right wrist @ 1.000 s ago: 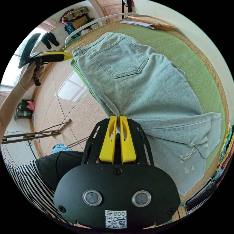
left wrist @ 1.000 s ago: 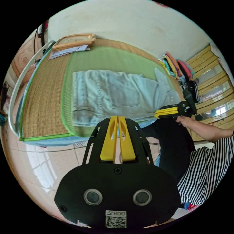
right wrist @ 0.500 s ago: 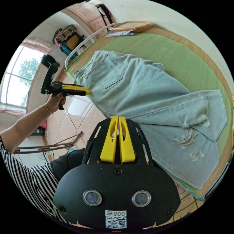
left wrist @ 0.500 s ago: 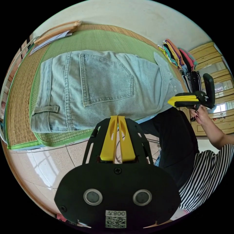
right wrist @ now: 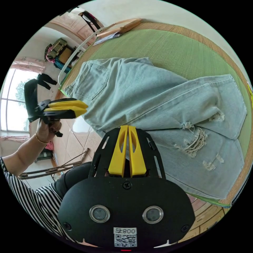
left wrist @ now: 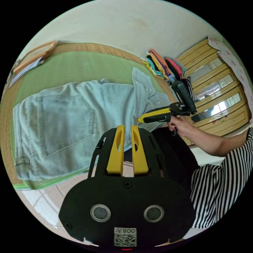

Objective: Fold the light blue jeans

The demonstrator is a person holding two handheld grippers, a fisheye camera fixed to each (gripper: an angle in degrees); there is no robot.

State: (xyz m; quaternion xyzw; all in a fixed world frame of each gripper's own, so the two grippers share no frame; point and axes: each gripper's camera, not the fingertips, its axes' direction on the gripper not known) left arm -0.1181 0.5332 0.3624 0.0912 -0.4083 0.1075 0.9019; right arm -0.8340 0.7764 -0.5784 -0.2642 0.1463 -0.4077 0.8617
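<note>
The light blue jeans [left wrist: 66, 123] lie flat on a green mat [left wrist: 79, 63], back pocket up and doubled lengthwise. Their ripped legs [right wrist: 200, 137] are turned back over each other. My left gripper [left wrist: 127, 127] hovers at the near edge of the jeans by the seat, its jaws a little apart and open, with nothing between them. It also shows from the side [right wrist: 84, 108] in a hand beside the waistband. My right gripper [right wrist: 127, 127] is shut with its tips over the near edge of the thigh. From the left gripper view the right gripper [left wrist: 139, 120] looks shut and empty.
A stack of folded colourful clothes [left wrist: 163, 66] stands at the mat's far end, with a wooden mirrored wardrobe [left wrist: 218, 87] behind. A wooden frame and papers [right wrist: 118, 26] lie at the other far corner. A person in a striped top [left wrist: 224, 184] stands by the bed on the tiled floor [right wrist: 79, 142].
My left gripper's jaws have parted a little; they were together before. Both cameras have swung, and the left one now faces more toward the legs end. The right gripper stays shut.
</note>
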